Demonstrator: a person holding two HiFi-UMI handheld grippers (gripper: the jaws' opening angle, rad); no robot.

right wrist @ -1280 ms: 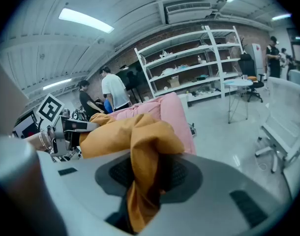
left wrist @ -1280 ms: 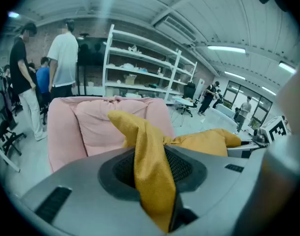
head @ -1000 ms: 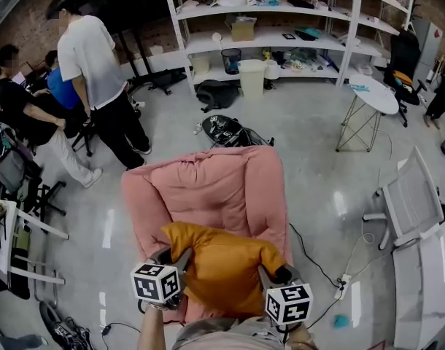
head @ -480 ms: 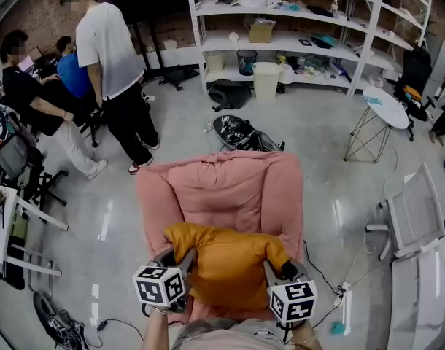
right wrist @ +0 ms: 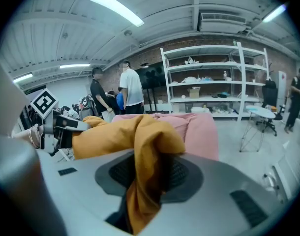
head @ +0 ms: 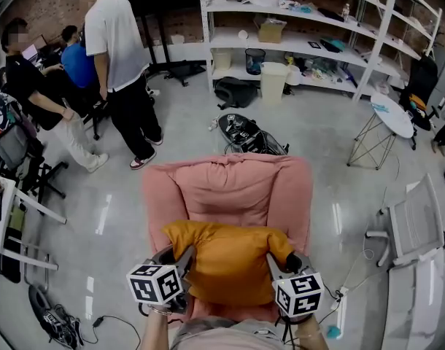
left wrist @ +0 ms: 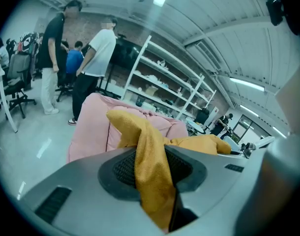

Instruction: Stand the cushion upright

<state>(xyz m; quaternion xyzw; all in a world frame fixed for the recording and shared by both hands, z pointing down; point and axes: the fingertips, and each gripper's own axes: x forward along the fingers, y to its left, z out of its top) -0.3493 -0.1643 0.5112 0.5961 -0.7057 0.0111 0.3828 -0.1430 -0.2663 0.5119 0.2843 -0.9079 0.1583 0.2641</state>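
L gripper [head: 183, 259] & R gripper [head: 275, 264] both pitched down; fingers [left wrist: 121, 169] part-closed, each pinching a side corner of mustard cushion [head: 230, 267], over pink armchair [head: 230, 188].

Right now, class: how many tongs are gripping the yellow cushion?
2. The left tongs pinch the left corner of the cushion; the right tongs pinch its right corner. Neither is hidden.
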